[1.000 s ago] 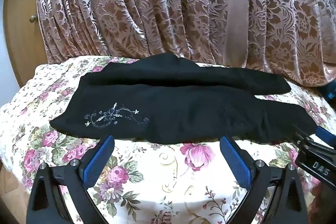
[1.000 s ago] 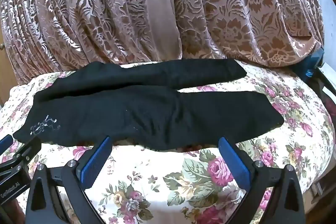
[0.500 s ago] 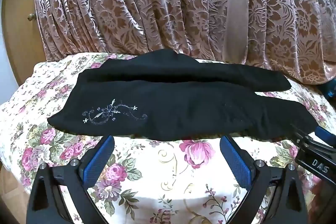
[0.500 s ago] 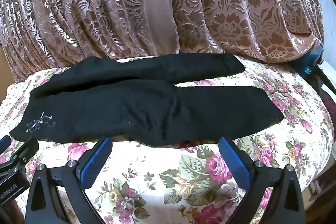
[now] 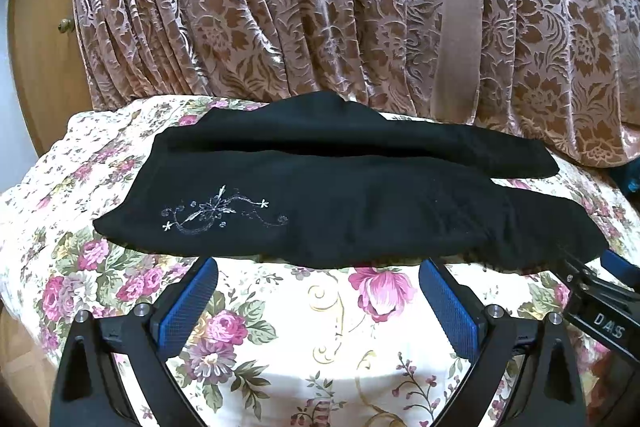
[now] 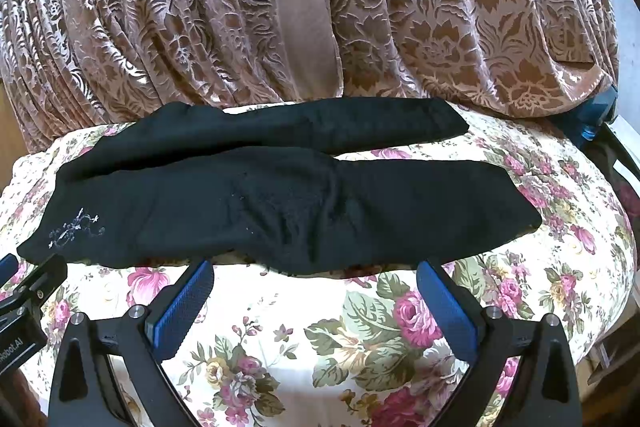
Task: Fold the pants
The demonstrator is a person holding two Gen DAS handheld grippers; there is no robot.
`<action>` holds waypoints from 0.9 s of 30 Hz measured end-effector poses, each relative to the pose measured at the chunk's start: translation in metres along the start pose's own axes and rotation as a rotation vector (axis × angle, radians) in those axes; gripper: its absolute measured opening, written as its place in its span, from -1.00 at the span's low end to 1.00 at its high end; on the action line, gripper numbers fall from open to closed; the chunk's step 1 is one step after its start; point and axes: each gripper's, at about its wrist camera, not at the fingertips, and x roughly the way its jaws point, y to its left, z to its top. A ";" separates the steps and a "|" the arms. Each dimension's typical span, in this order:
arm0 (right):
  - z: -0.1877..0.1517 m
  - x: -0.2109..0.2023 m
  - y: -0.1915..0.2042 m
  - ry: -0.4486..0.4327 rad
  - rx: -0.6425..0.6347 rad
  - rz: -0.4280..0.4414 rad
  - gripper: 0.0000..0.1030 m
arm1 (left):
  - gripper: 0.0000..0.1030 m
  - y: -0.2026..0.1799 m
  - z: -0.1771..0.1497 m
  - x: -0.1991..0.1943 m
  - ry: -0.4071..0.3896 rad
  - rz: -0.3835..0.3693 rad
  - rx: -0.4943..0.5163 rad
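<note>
Black pants [image 5: 340,203] lie spread across a floral-covered surface [image 5: 280,327], waist at the left with a silver embroidered motif [image 5: 220,213], two legs running right. The same pants [image 6: 280,195] fill the middle of the right wrist view, the near leg ending at the right. My left gripper [image 5: 318,291] is open and empty, just short of the pants' near edge. My right gripper [image 6: 314,291] is open and empty, also just short of the near edge, further along the leg. Each gripper shows at the other view's edge.
A pink-brown patterned curtain [image 5: 320,7] hangs right behind the surface. A wooden door with a knob [image 5: 64,25] stands at the far left. A blue and black object [image 6: 596,115] sits at the far right by the curtain.
Both grippers have shifted slightly so the pants sit a little higher in each view. Both stay open; the pants have not moved.
</note>
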 end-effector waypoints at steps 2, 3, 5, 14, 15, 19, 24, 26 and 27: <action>0.001 -0.001 0.000 -0.001 0.002 0.002 1.00 | 0.96 0.000 0.000 0.001 0.004 0.005 0.000; 0.001 -0.001 0.000 -0.003 0.003 0.002 1.00 | 0.96 0.001 0.000 0.001 0.005 0.006 -0.001; 0.001 -0.001 0.000 -0.007 0.001 0.004 1.00 | 0.96 0.001 -0.001 0.002 0.010 0.006 0.001; 0.000 0.001 0.001 0.003 -0.001 0.004 1.00 | 0.96 0.003 -0.003 0.007 0.028 0.011 -0.005; 0.001 0.001 0.001 0.001 -0.001 0.004 1.00 | 0.96 0.004 -0.003 0.007 0.030 0.010 -0.008; 0.000 0.002 0.001 -0.001 -0.004 0.004 1.00 | 0.96 0.005 -0.004 0.009 0.037 0.010 -0.013; 0.000 0.003 0.001 0.008 -0.001 0.005 1.00 | 0.96 0.004 -0.004 0.011 0.047 0.007 -0.011; -0.001 0.004 0.001 0.011 0.000 0.005 1.00 | 0.96 0.004 -0.005 0.012 0.051 0.008 -0.011; -0.001 0.004 0.001 0.011 0.001 0.006 1.00 | 0.96 0.004 -0.005 0.012 0.052 0.008 -0.011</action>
